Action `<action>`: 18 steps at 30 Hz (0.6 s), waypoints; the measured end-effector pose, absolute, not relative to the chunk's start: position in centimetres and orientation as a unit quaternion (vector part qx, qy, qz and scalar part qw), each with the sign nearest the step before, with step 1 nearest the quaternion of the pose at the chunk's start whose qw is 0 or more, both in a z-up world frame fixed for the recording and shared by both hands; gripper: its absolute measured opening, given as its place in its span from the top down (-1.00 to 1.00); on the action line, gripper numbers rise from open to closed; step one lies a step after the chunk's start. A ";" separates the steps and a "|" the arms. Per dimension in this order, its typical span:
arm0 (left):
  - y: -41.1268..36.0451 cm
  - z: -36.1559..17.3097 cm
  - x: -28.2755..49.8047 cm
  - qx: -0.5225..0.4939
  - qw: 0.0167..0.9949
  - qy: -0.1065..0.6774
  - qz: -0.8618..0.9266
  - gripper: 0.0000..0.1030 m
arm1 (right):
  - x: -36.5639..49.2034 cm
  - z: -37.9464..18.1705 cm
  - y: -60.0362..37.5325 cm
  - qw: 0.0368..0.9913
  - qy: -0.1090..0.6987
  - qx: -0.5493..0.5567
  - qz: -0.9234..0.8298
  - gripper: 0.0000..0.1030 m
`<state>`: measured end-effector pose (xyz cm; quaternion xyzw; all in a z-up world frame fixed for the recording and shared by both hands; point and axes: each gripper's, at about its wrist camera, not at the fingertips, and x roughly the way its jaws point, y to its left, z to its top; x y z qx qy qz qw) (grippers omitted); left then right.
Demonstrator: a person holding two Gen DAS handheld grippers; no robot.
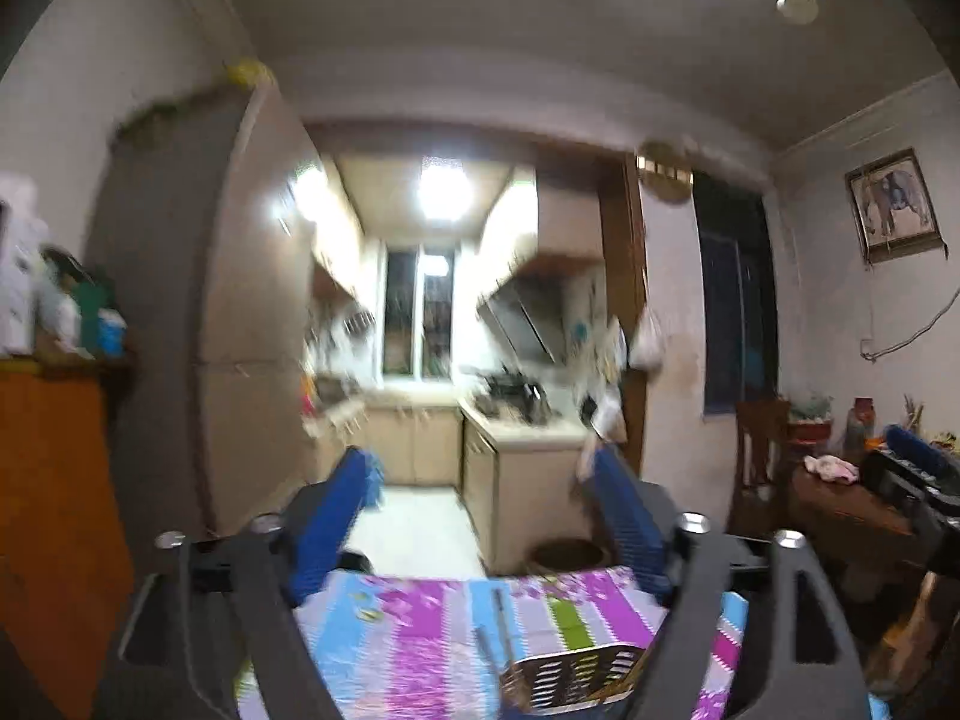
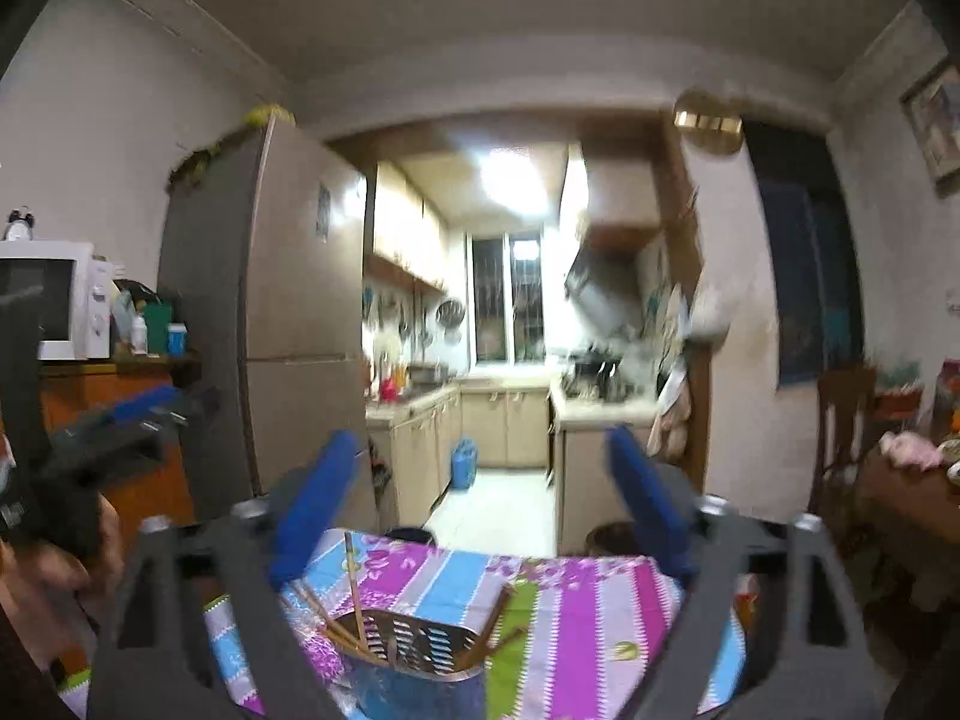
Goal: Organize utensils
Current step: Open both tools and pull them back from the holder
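Observation:
A slotted utensil holder [image 2: 414, 639] stands on the striped tablecloth [image 2: 576, 612], with several wooden chopsticks [image 2: 353, 588] leaning in it. It also shows in the left wrist view [image 1: 570, 675], with dark stick-like utensils [image 1: 501, 630] beside it. My left gripper [image 1: 486, 462] is open and empty, raised above the table. My right gripper [image 2: 483, 441] is open and empty, raised above the holder. The left gripper also appears at the left of the right wrist view [image 2: 138, 414].
A fridge [image 2: 282, 312] stands left of the kitchen doorway. A microwave [image 2: 54, 300] sits on an orange cabinet at far left. A side table with a pink cloth [image 1: 831, 468] and a wooden chair [image 1: 759, 450] stand at right.

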<state>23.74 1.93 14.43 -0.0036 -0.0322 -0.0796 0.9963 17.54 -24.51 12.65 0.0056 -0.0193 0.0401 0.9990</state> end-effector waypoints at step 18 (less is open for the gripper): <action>-0.8 -2.4 8.8 0.037 0.979 0.198 0.021 -0.93 | 4.8 -2.6 -23.5 0.976 0.179 0.066 -0.110 -0.91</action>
